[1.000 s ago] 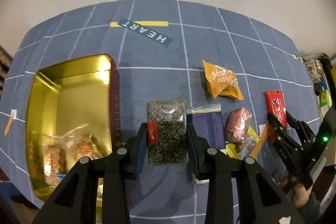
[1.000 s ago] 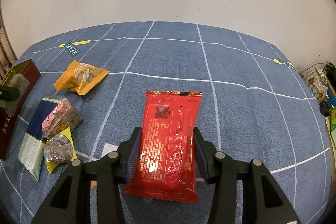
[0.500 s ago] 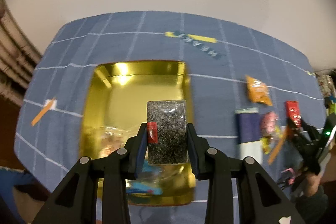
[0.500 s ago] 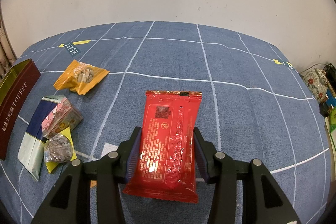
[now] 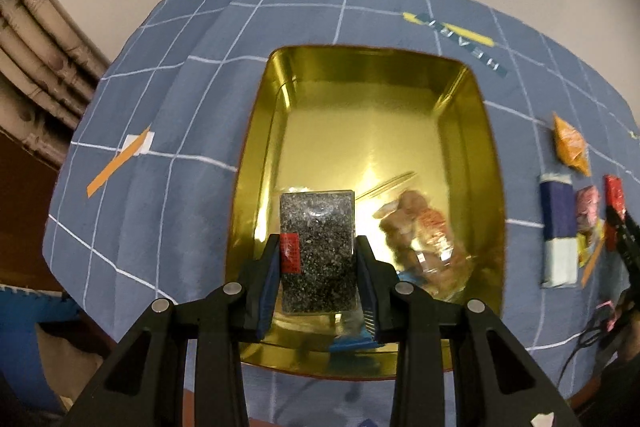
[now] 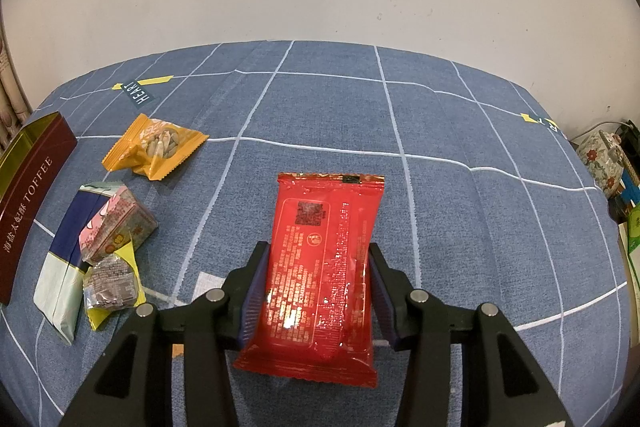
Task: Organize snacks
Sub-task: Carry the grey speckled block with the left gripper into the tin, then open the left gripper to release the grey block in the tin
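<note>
The left gripper (image 5: 317,277) pinches a clear packet of dark seeds (image 5: 317,251) by its sides, held above the near end of the open gold tin (image 5: 472,131); just to its right inside the tin lie a few blurred wrapped snacks (image 5: 424,239); the right gripper (image 6: 319,289) has its fingers pressed against the flanks of a red packet (image 6: 324,267) over the blue checked cloth (image 6: 460,211); off to its left sit an orange sachet (image 6: 154,147), a navy-and-white pack (image 6: 66,259), a pink wrapper (image 6: 116,227) leaning on that pack and a small silvery one (image 6: 110,283) on a yellow wrapper (image 6: 102,317); the tin's maroon side (image 6: 28,203) bounds the far left.
</note>
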`<act>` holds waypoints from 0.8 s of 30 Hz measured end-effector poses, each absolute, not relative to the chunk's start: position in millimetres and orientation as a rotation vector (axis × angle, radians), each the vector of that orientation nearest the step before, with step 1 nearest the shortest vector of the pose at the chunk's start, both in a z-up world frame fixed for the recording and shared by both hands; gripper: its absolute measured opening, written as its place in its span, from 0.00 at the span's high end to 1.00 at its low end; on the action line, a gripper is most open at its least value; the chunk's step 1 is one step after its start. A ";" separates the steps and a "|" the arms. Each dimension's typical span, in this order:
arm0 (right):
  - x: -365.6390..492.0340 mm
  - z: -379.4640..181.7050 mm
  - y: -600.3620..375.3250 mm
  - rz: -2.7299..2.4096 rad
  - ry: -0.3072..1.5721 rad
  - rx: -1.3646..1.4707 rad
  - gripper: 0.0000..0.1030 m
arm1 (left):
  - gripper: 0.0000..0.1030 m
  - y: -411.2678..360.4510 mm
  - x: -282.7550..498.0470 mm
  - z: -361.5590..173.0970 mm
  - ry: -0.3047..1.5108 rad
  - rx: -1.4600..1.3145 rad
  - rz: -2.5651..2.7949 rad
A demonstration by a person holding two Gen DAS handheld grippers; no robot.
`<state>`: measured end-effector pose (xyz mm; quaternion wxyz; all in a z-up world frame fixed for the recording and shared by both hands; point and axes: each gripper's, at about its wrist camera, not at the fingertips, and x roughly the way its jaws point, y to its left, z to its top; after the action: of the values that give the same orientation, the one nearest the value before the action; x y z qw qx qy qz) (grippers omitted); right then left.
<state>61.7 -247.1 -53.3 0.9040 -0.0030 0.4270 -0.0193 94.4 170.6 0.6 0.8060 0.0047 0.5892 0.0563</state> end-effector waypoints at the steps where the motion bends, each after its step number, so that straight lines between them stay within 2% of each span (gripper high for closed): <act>1: 61.7 -53.3 -247.0 -0.040 0.882 -0.006 0.53 | 0.69 172.1 94.2 -1.2 1.267 0.016 0.123; 24: 61.6 -53.3 -246.8 -0.041 0.882 -0.009 0.53 | 0.68 188.0 79.9 -22.2 1.320 0.023 0.135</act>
<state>61.6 -246.8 -53.3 0.9042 -0.0044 0.4266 -0.0197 79.9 188.0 -22.2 0.7878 0.0105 0.6127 0.0625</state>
